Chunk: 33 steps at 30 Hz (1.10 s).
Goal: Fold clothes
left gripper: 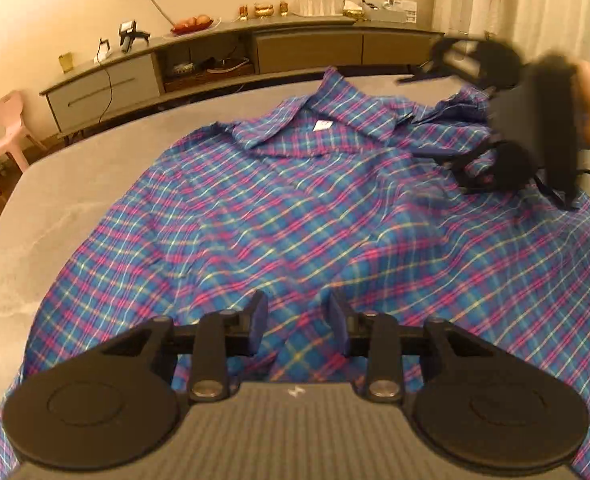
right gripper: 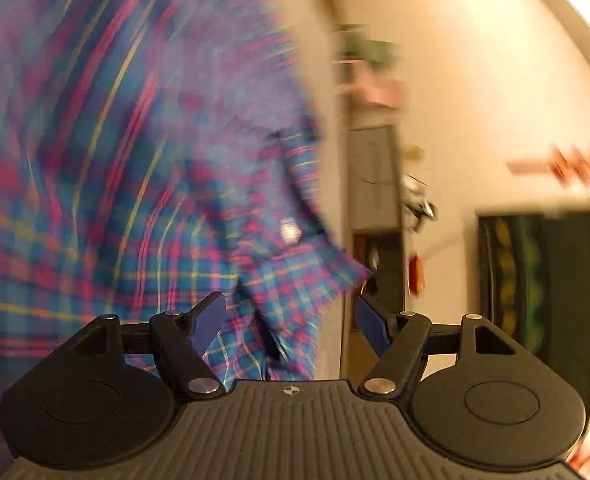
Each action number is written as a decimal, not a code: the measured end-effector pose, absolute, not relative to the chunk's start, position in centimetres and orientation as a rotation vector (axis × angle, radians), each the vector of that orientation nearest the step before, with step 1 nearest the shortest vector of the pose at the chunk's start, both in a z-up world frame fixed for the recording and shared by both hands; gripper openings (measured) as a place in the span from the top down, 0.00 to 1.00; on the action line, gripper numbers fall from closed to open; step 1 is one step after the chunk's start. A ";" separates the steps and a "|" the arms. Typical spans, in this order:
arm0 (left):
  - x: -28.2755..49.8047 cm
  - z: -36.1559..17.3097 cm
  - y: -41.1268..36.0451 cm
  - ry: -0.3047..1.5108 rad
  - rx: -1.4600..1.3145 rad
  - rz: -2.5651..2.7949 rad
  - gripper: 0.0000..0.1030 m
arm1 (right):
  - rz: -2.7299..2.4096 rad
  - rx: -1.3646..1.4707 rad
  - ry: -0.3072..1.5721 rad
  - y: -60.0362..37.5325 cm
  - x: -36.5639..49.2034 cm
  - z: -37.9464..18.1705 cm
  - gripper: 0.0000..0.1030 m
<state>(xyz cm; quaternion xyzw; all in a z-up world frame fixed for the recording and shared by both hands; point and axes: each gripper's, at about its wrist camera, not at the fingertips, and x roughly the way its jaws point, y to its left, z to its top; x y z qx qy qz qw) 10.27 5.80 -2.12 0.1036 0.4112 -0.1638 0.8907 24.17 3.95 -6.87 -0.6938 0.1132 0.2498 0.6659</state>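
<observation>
Your left gripper (left gripper: 297, 322) and right gripper (right gripper: 291, 320) both gape, holding nothing. Swing fast and the bunched sleeve (left gripper: 455, 112) at two o'clock could snag, dragging the shirt (left gripper: 275, 216) crooked.

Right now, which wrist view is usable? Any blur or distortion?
Left wrist view: sharp on the shirt and left gripper, warm indoor cast, fisheye bends the table edge; only the right gripper there is smeared. Right wrist view: heavy motion blur across shirt and room, only the gripper itself crisp.
</observation>
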 end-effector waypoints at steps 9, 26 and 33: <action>10.5 -1.2 5.1 0.807 0.233 -0.339 0.67 | 0.553 -0.791 0.510 0.9 38.2 3.1 0.97; 12.6 0.1 10.1 0.801 0.099 -0.154 0.67 | 0.303 -0.396 0.808 -19.2 22.3 -1.7 0.14; 14.1 -2.6 13.2 0.925 0.150 -0.027 0.67 | 0.039 -0.425 0.875 -27.4 24.5 -5.2 0.99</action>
